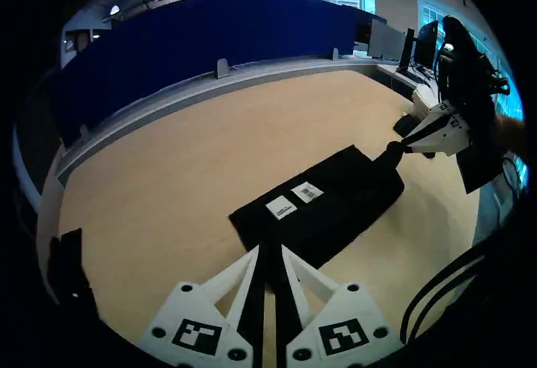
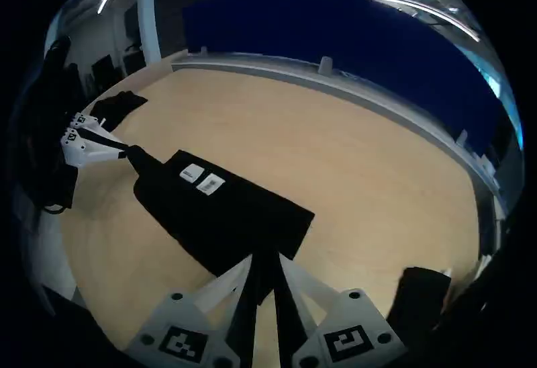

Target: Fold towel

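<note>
Towel (image 1: 349, 187), black and drawn out into a long strip, lies across the pale wooden table (image 1: 201, 166), with two white labels (image 1: 294, 200) on its upper face. In the left gripper view, the left gripper (image 1: 270, 250) is closed on the near end of the towel, its fingers pressed together on the cloth. At the far end the right gripper (image 1: 403, 146) pinches the other end, where the fabric bunches to a narrow point.

The right gripper view shows the same from the other side. The right gripper (image 2: 265, 260) is clamped on its end of the towel (image 2: 221, 220), and the left gripper (image 2: 127, 152) grips the opposite tip. A blue partition (image 1: 201, 39) stands along the table's far edge.
</note>
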